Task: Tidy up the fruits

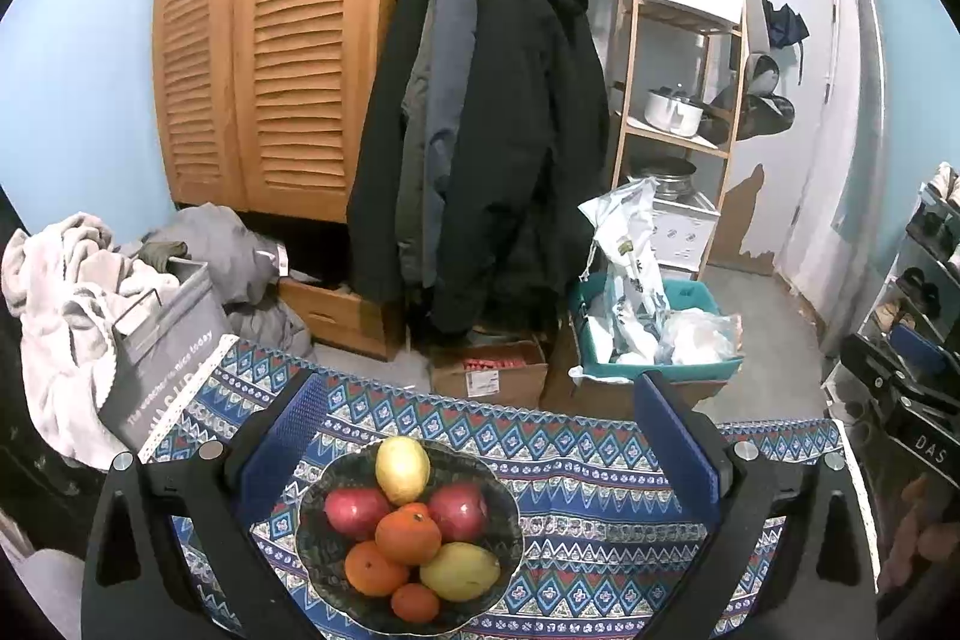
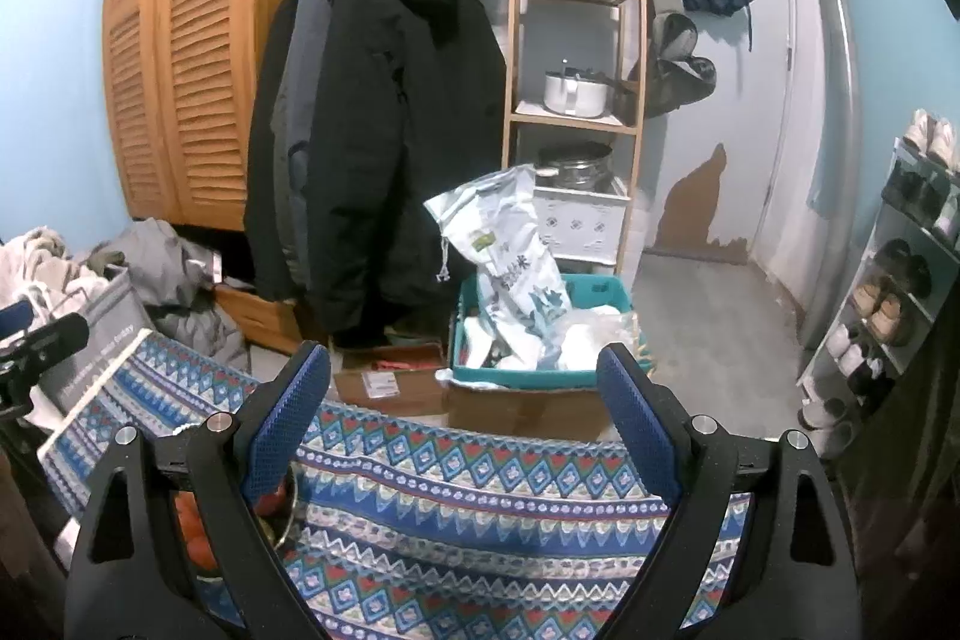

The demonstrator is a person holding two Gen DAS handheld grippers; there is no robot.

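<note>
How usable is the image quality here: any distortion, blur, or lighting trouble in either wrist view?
Left wrist view: strong fisheye bending, dark corners; fruit bowl sharp and evenly lit between the open left gripper. Right wrist view: same curvature; the open right gripper frames only tablecloth, its left finger blocking most of the bowl.

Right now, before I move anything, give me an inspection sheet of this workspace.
Surface: table under a blue patterned tablecloth.
Job's things: dark bowl holding two yellow fruits, two red apples and three oranges, piled together.
Clutter: nothing seen on the cloth besides the bowl.
Grippers: left tongs open, above the bowl, empty; right tongs open, empty, to the bowl's right.
Cables: nothing seen.
Surroundings: black coat hanging, louvered wardrobe, wooden shelf, teal bin, laundry pile, shoe rack.
</note>
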